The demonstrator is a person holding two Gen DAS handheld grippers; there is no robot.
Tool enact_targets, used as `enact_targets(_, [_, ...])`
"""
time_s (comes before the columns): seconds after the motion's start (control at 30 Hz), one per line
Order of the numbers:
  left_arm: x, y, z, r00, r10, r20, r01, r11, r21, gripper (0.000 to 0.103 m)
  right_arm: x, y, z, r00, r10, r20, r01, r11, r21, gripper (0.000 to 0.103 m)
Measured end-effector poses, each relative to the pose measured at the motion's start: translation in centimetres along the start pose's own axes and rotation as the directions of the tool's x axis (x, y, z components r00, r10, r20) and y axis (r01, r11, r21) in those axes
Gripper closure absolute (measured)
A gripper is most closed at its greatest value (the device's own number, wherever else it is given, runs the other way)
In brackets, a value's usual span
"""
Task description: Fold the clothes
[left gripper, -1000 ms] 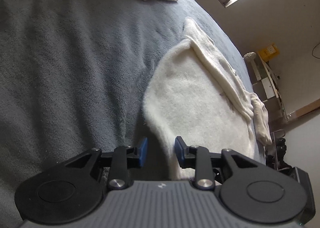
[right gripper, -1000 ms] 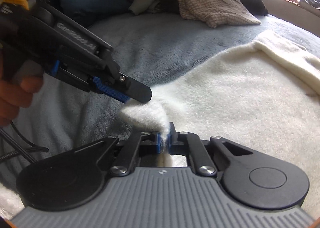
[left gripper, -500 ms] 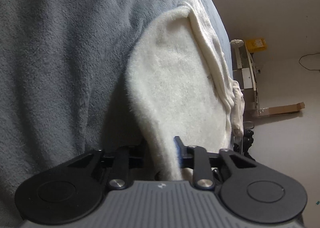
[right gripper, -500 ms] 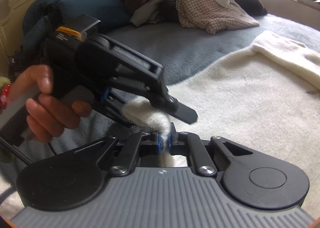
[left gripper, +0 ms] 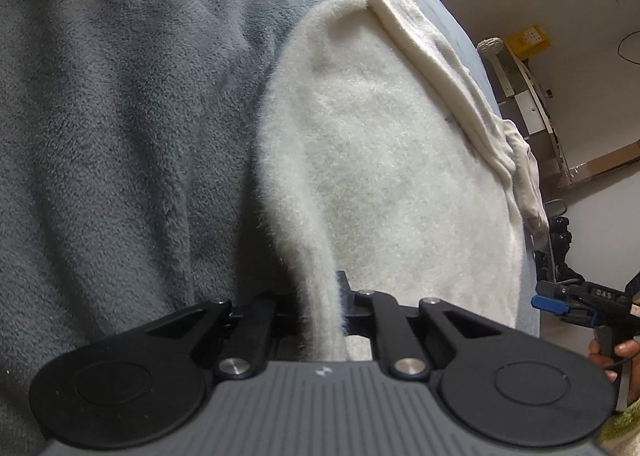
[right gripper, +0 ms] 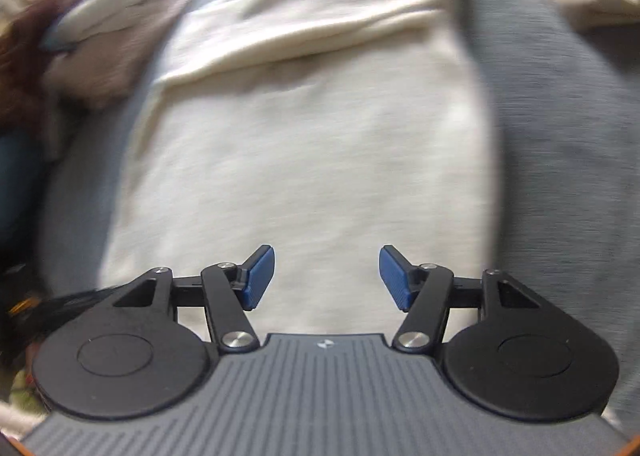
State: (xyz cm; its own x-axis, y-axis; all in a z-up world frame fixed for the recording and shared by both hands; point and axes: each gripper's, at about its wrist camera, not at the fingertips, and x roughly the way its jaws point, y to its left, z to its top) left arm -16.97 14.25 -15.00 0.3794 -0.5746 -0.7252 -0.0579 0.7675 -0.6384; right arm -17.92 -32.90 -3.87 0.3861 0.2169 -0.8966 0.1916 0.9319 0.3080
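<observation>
On the grey bed (left gripper: 120, 116), left tongs (left gripper: 320, 304) are clamped on the cream garment (left gripper: 380, 160) edge; right tongs (right gripper: 326, 276), opening with nothing between them, should next take the opposite edge evenly.

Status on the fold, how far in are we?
Early. Done: the cream fleece garment lies spread on the grey blanket, one long edge already turned over. In hand: the left hand-held gripper is shut on a pinched-up edge of it; the right hand-held gripper is opening, nothing between its pads. Left: the main folds, plus the blurred clothes pile behind.
</observation>
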Motion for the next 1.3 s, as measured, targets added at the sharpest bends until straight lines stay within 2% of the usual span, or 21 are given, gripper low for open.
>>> enact_targets(0.07, [0.1,-0.2,-0.1,1.000,0.004,0.007,-0.004,1.000,0.014,0.094,-0.4,-3.9,1.2,0.995,-0.094,-0.017,0.095,0.992,0.087,0.045])
enact_targets(0.1, [0.1,-0.2,-0.2,1.000,0.004,0.010,-0.004,1.000,0.019,0.094,-0.2,-5.4,1.4,0.995,-0.090,-0.036,0.094,0.986,0.135,0.045])
enact_targets(0.2, [0.2,-0.2,-0.1,1.000,0.003,0.015,-0.003,1.000,0.022,0.094,1.7,-8.7,1.1,0.993,0.002,-0.121,0.035,0.952,0.304,0.045])
enact_targets(0.27, [0.2,-0.1,-0.1,1.000,-0.004,0.015,0.004,1.000,0.014,0.094,3.1,-9.4,0.7,0.986,0.048,-0.157,0.013,0.931,0.365,0.045])
enact_targets(0.37, [0.3,0.1,-0.1,1.000,-0.016,0.018,0.016,1.000,0.006,0.094,3.5,-8.6,0.3,0.983,0.054,-0.175,0.011,0.936,0.352,0.045])
enact_targets(0.43, [0.3,0.3,-0.2,0.999,-0.025,0.023,0.025,1.000,0.001,0.094,3.7,-7.9,-0.2,0.972,0.098,-0.215,-0.016,0.935,0.354,0.048])
enact_targets(0.57, [0.4,0.6,-0.3,0.999,-0.041,0.032,0.041,0.999,-0.009,0.094,5.4,-6.1,-2.4,0.917,0.169,-0.360,-0.027,0.930,0.367,0.062])
enact_targets(0.63, [0.5,0.6,-0.3,0.998,-0.045,0.032,0.045,0.999,-0.013,0.094,6.2,-5.3,-3.4,0.890,0.189,-0.414,-0.026,0.930,0.367,0.062])
enact_targets(0.8, [0.5,0.8,-0.3,0.998,-0.052,0.032,0.052,0.999,-0.013,0.093,7.0,-4.8,-3.5,0.857,0.203,-0.473,-0.009,0.925,0.380,0.065])
enact_targets(0.9, [0.6,1.0,-0.2,0.997,-0.065,0.032,0.065,0.998,-0.020,0.092,7.5,-3.7,-3.9,0.834,0.183,-0.520,0.001,0.943,0.332,0.072])
enact_targets(0.93, [0.6,1.1,-0.2,0.997,-0.068,0.032,0.069,0.997,-0.022,0.092,7.6,-3.3,-4.0,0.830,0.174,-0.530,0.000,0.950,0.313,0.078])
enact_targets(0.97, [0.5,1.0,-0.1,0.997,-0.070,0.030,0.070,0.997,-0.030,0.094,7.5,-2.8,-4.0,0.831,0.167,-0.531,-0.006,0.956,0.292,0.086])
enact_targets(1.03, [0.4,0.8,0.0,0.997,-0.072,0.025,0.073,0.996,-0.044,0.095,7.2,-1.9,-4.0,0.836,0.154,-0.526,-0.020,0.967,0.252,0.095])
enact_targets(1.17, [-0.1,-0.6,1.0,0.998,-0.054,0.027,0.054,0.999,0.001,0.095,5.2,-0.5,-2.7,0.889,0.208,-0.408,-0.112,0.963,0.247,0.096])
enact_targets(1.23, [0.0,-1.7,1.4,1.000,-0.012,0.011,0.012,0.999,0.049,0.095,4.6,-0.1,-2.3,0.913,0.231,-0.338,-0.148,0.956,0.253,0.095])
enact_targets(1.3, [0.0,-2.6,1.5,0.999,0.048,-0.004,-0.047,0.992,0.117,0.095,4.8,0.0,-2.7,0.919,0.251,-0.305,-0.167,0.947,0.276,0.094])
